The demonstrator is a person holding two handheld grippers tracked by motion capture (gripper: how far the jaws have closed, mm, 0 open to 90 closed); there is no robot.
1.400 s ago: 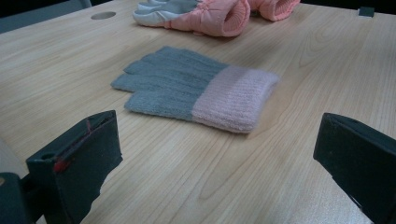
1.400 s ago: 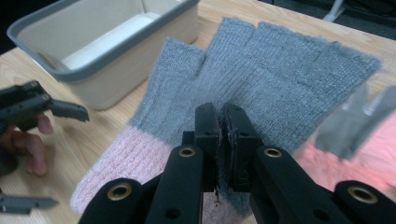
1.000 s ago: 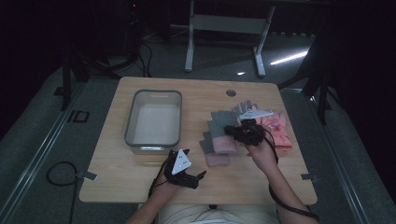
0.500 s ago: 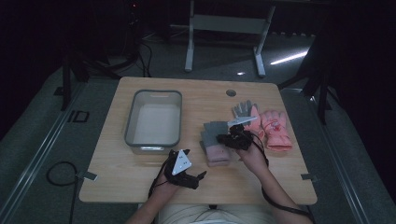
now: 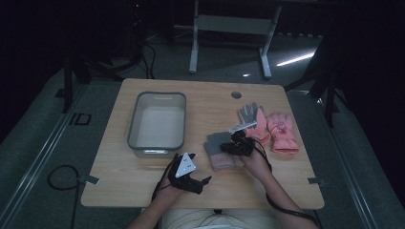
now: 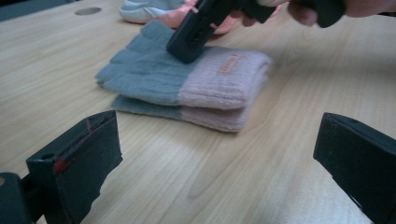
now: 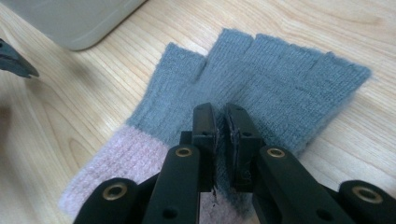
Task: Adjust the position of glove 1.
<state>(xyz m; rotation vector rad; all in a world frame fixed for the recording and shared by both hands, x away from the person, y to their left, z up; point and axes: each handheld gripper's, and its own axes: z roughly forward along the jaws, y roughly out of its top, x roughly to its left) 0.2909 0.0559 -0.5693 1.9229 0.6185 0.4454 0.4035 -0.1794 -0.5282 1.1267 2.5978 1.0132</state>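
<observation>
The right gripper (image 7: 221,116) is clenched on a pinch of knit from the top glove (image 7: 261,88) of a stacked grey-and-pink pair lying on the table (image 5: 143,191) right of the grey bin (image 5: 156,121) and just near of a second, pink pair (image 5: 274,131). The jaws stand almost together with a thin fold of grey wool between them. The left gripper (image 6: 219,154) rests released on the near table edge, its jaws wide apart with nothing between them, pointed toward the stack. Risk one: the pinch takes only a small tuck of fabric, so a lift may let the wool slide out. Risk two: the grip appears to hold the top glove alone; the lower glove (image 6: 187,114) would likely stay behind or drag askew. Risk three: a hasty sweep left could catch the bin's rim.
</observation>
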